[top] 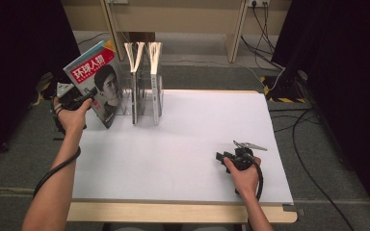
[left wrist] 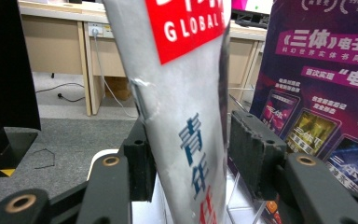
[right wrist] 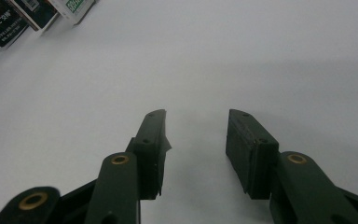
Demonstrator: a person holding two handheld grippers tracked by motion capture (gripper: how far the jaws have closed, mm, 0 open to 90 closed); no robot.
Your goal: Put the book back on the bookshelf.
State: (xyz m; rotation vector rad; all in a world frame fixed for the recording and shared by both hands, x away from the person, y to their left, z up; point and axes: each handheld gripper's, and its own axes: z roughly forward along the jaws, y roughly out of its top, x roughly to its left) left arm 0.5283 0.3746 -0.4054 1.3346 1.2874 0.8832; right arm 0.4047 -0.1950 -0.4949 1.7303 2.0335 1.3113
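- Left hand-held gripper (top: pixel 90 94) is up at the far-left corner of the white surface (top: pixel 197 144), with its jaws set either side of a magazine (top: pixel 96 84).
- In the left gripper view the magazine's (left wrist: pixel 186 116) edge stands between the pads; the left pad touches it and the right pad (left wrist: pixel 254 151) sits just clear of it, so the grip is loose, not clamped.
- Magazine is tilted, its lower corner by the surface's left edge, just beside a clear rack (top: pixel 144 98) that holds two more upright magazines (top: pixel 144 82).
- Right hand-held gripper (top: pixel 220 157) rests low on the surface near-right, well apart from the rack.
- In the right gripper view its jaws are wide, holding nothing, with bare surface (right wrist: pixel 261 60) ahead.
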